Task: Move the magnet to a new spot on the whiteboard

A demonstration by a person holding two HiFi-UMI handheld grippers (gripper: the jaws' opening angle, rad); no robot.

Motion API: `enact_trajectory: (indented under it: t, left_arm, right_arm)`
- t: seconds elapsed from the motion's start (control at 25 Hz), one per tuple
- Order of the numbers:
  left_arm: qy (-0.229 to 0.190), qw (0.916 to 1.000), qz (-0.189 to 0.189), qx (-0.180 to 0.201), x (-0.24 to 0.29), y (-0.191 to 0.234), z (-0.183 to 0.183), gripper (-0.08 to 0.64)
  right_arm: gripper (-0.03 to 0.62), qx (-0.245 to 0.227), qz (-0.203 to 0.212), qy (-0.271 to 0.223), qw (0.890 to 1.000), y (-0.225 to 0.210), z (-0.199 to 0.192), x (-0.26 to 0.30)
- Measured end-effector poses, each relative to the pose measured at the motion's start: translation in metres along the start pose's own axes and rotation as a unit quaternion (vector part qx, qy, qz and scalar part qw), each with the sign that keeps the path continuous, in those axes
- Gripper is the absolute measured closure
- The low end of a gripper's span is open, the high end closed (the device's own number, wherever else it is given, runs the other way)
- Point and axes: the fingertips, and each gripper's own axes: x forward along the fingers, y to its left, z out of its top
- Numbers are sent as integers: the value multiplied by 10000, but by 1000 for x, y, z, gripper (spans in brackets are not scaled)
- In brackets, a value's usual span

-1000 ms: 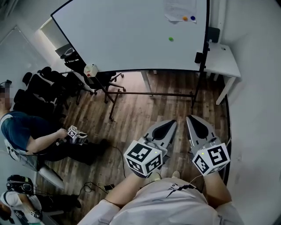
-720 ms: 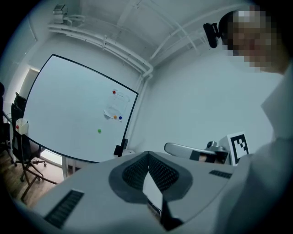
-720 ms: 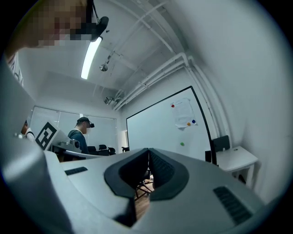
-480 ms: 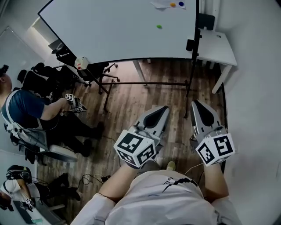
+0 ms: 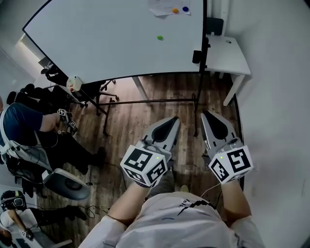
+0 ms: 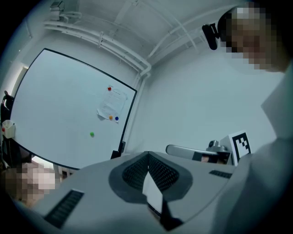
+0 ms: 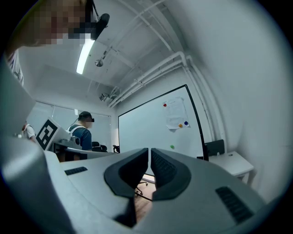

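The whiteboard stands ahead of me on a wheeled frame. A small green magnet sticks on its right half, also seen as the green magnet and the green magnet. Higher up, orange and blue magnets pin a paper sheet; a red magnet holds the sheet's top. My left gripper and right gripper point level toward the board, side by side and well short of it. Both are shut with nothing between their pads.
A white desk stands right of the board against the wall. The board's frame legs cross the wooden floor ahead. A seated person with grippers and several office chairs are at the left.
In the head view the board, its magnets and the seated person have slid leftward. Both grippers stayed shut and side by side, carried along level.
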Motion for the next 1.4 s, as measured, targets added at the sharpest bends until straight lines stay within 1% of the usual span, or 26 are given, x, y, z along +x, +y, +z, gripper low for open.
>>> enact_trajectory:
  t: [0.16,0.32,0.52,0.64,0.72,0.92,1.04,1.2,1.4]
  left_arm:
    - [-2,9999,-148,-18,30,37,8,549]
    - [-44,9996,-260,66,59,81,29,549]
    - [-41,9986,-506,148,92,130,53,549]
    - [-43,9976,-661,194,114,152,64,549]
    - [-39,9971,-739,155,127,164,68,549]
    - [29,9962,-873,62,159,182,68,549]
    - [10,9964,-846,56,181,192,73,549]
    - [-80,9975,-686,112,213,206,87,549]
    - [-202,9988,-380,225,255,223,107,549]
  right_arm:
    - [577,-129,-157,74,9998,-17,-2,47]
    - [577,-252,-326,72,9991,-31,5,101]
    - [577,-327,-537,17,9980,-42,11,159]
    - [577,-372,-675,42,9970,-53,10,188]
    - [577,-441,-743,92,9962,-59,9,203]
    - [577,-761,-879,135,9931,-81,15,230]
    - [577,-799,-910,103,9926,-104,20,247]
    - [575,-857,-894,-11,9923,-138,30,275]
    - [574,-981,-681,-180,9927,-179,49,317]
